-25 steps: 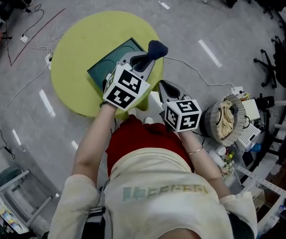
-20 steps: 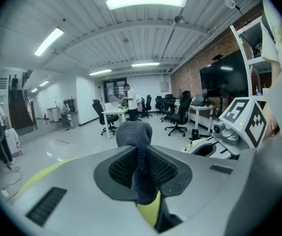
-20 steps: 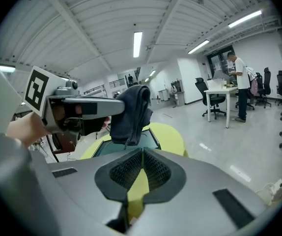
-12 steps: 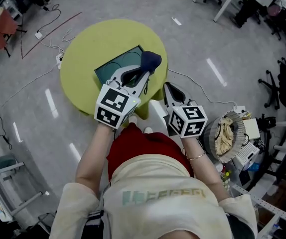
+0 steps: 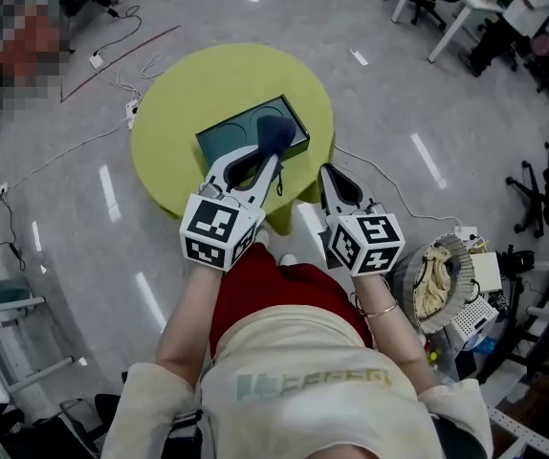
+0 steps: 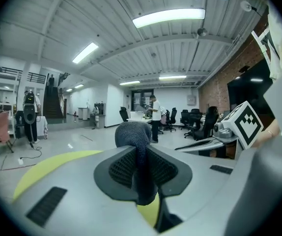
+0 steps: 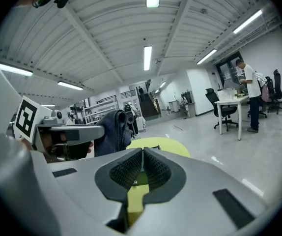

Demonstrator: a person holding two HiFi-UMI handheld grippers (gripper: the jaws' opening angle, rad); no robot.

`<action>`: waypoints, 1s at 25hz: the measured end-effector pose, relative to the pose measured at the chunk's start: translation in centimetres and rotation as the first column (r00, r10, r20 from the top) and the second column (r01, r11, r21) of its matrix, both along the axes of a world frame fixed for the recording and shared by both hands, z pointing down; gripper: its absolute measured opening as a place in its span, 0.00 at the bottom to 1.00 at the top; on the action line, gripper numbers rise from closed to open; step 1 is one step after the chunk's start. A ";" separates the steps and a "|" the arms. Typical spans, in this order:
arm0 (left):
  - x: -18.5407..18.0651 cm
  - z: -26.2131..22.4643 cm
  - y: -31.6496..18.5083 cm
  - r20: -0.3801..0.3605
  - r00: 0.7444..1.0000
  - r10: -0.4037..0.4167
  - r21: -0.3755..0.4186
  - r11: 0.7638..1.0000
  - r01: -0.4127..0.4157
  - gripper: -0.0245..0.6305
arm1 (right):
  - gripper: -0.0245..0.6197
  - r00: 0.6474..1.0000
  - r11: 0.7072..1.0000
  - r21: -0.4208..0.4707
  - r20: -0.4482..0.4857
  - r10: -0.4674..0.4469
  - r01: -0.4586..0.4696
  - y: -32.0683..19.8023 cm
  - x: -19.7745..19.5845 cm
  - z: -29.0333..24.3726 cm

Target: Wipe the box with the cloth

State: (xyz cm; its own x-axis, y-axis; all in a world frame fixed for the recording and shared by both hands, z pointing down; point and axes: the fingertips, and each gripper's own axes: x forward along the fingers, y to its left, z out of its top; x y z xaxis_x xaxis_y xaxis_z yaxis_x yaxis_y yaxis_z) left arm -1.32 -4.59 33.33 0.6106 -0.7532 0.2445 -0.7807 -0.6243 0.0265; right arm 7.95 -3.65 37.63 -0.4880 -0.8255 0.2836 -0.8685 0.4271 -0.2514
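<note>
Cloth shifted inward over box, left gripper clamping it, right gripper closed, empty.

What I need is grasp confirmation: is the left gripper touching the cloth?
Touching. The left gripper view shows the left gripper shut on the dark cloth, with fabric pinched between the jaws and bulging above them.
</note>
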 end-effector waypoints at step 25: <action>-9.0 1.3 4.9 -0.128 0.924 -0.360 -0.018 0.933 0.361 0.14 | 0.10 0.988 0.982 0.111 0.009 -0.154 0.152 1.6 -4.2 -2.9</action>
State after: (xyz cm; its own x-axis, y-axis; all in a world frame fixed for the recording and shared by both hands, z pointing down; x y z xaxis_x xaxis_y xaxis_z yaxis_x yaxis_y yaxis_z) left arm -10.34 0.31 34.64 0.3236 -0.9293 0.1781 -0.9433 -0.3021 0.1376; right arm 3.75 -2.07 34.68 -0.6148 -0.7664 0.1863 -0.7869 0.5802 -0.2100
